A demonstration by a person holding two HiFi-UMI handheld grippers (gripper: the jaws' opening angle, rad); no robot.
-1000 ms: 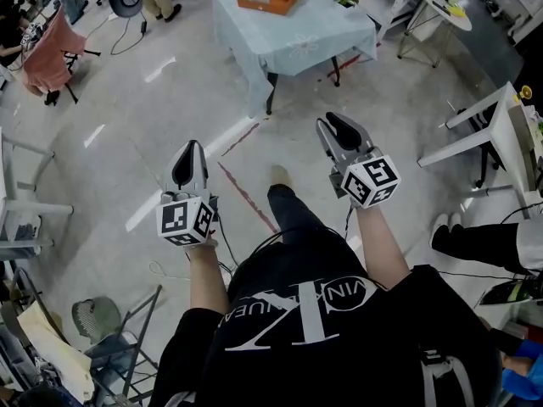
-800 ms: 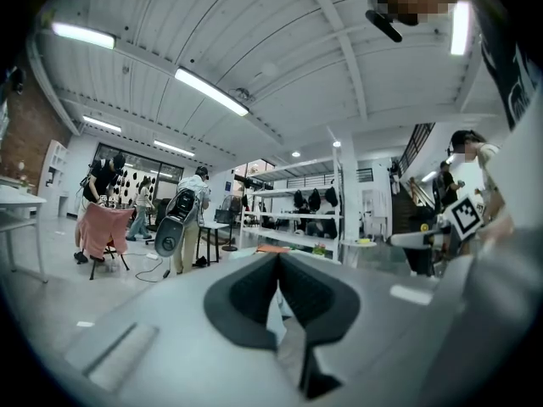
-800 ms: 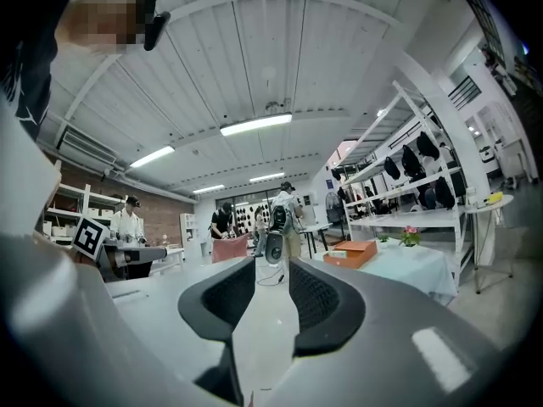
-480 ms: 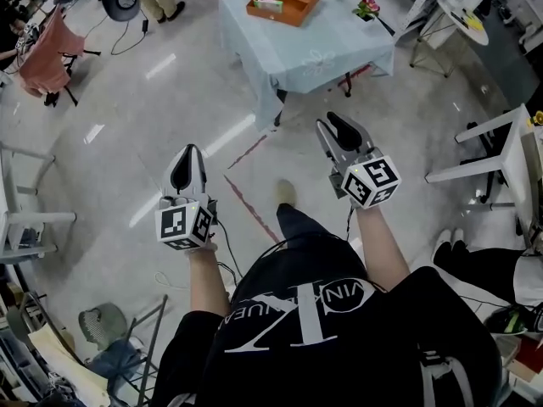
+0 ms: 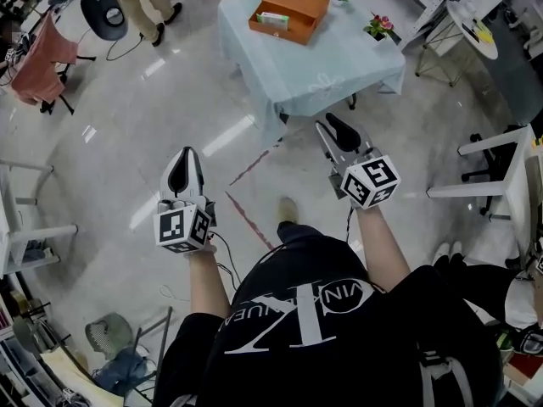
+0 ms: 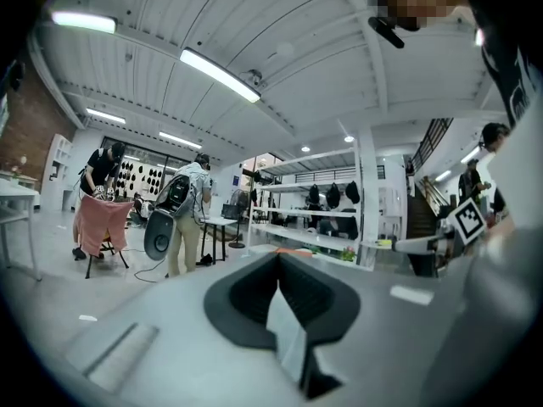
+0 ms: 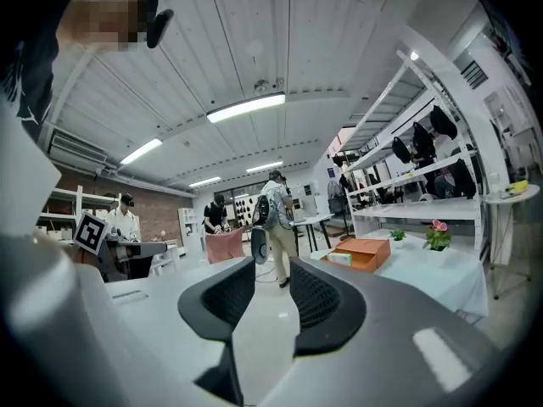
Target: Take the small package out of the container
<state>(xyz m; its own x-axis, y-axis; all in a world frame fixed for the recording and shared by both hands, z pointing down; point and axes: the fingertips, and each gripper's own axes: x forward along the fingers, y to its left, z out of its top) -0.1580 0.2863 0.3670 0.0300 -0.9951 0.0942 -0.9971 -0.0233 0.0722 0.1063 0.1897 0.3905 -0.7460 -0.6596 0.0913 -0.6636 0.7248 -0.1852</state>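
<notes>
Head view: the small package (image 5: pixel 273 19) is lying inside the orange container (image 5: pixel 297 5) on the cloth-covered worktop (image 5: pixel 327 75), well ahead of both grippers. Left gripper view: the left gripper (image 6: pixel 278 259) is showing its jaws pressed together, empty. Right gripper view: the right gripper (image 7: pixel 271 271) is showing jaws spread, just been opening, nothing between; only here is the container showing side-on.

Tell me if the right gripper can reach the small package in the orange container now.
Probably not yet. The right gripper, jaws just opened and empty, hangs short of the table; the small package lies in the open container near its far side. Only floor intervenes.
</notes>
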